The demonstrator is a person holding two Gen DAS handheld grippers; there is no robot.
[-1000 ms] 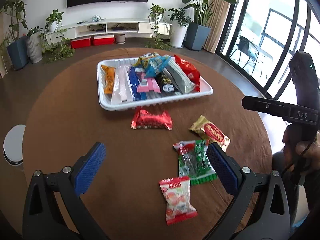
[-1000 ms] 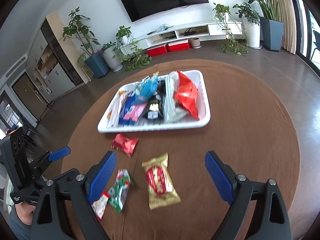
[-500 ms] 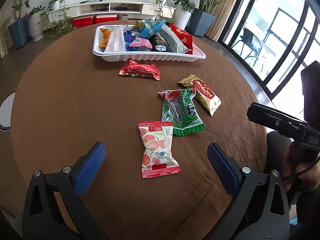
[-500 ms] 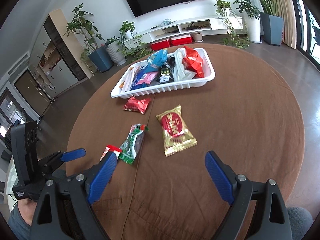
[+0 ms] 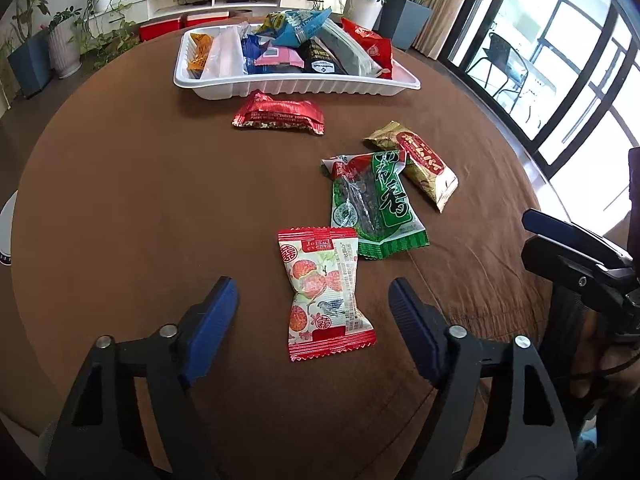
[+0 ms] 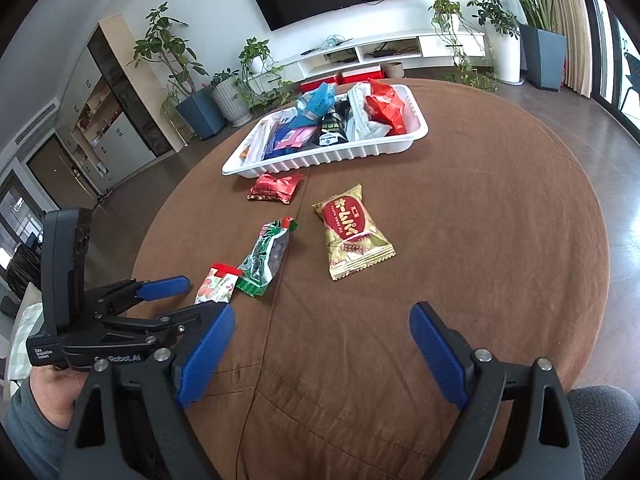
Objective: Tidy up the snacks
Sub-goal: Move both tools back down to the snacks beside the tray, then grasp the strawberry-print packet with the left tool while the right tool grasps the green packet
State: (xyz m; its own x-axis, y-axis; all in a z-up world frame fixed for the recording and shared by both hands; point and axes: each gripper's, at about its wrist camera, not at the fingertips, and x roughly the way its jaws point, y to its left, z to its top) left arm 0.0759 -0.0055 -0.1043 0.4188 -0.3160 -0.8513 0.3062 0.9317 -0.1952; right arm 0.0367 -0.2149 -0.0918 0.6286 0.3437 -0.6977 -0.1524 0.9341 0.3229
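A white tray [image 5: 304, 89] full of snack packs sits at the far side of the round brown table; it also shows in the right wrist view [image 6: 332, 156]. Loose on the cloth lie a red bar [image 5: 280, 116], a gold-and-red pack [image 5: 420, 164], a green pack [image 5: 376, 204] and a red-and-white pack [image 5: 324, 288]. My left gripper [image 5: 314, 304] is open and empty, its fingers either side of the near end of the red-and-white pack. My right gripper [image 6: 322, 340] is open and empty, just short of the gold-and-red pack [image 6: 350, 232].
The right gripper's body shows at the right edge of the left wrist view [image 5: 580, 260]; the left gripper shows at the left of the right wrist view [image 6: 120, 320]. The table's front edge is close below both grippers. Plants, a TV shelf and windows stand beyond.
Both grippers have pulled back toward the near table edge and lowered. The left gripper now frames the red-and-white pack. Both stay open and empty.
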